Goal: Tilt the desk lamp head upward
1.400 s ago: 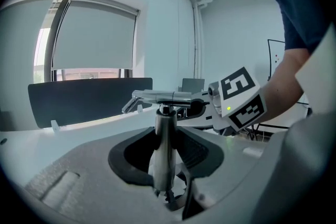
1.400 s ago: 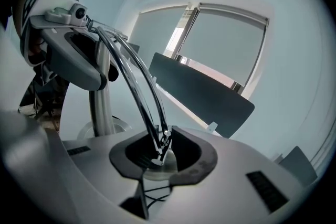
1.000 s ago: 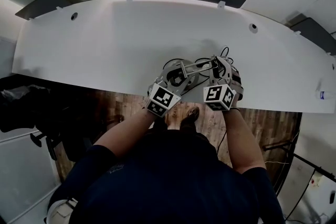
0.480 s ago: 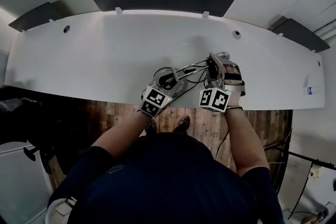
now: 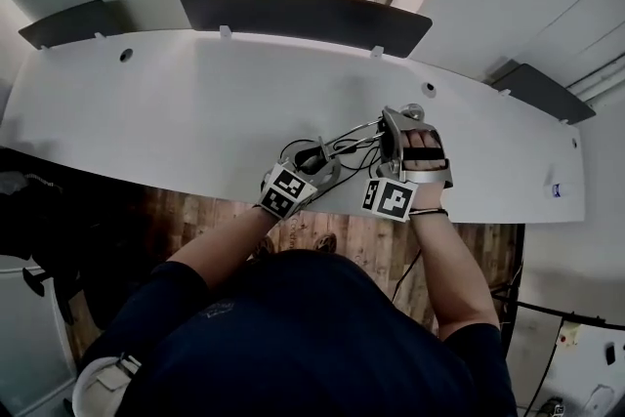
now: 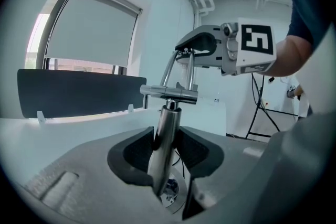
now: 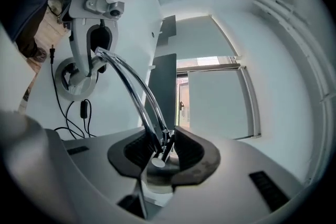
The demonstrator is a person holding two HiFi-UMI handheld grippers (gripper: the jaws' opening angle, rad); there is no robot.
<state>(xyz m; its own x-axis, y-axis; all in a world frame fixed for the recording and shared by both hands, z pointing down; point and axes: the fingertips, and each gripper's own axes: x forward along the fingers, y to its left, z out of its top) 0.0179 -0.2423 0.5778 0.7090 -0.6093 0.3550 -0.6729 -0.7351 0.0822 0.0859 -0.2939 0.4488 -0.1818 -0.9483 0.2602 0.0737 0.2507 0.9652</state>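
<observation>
While pinning the desk lamp's post (image 6: pixel 169 113) in the clenched left hand-held gripper (image 6: pixel 166 153) — an anchor at the surface's (image 5: pixel 176 103) near edge — gripped the head-end joint (image 7: pixel 157 162) with the right hand-held gripper (image 7: pixel 164 147), jaws just easing wider, for upward leverage.

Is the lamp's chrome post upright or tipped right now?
Upright, near enough: in the left gripper view the chrome post rises almost vertically between the pads of the left gripper to its crossbar.
</observation>
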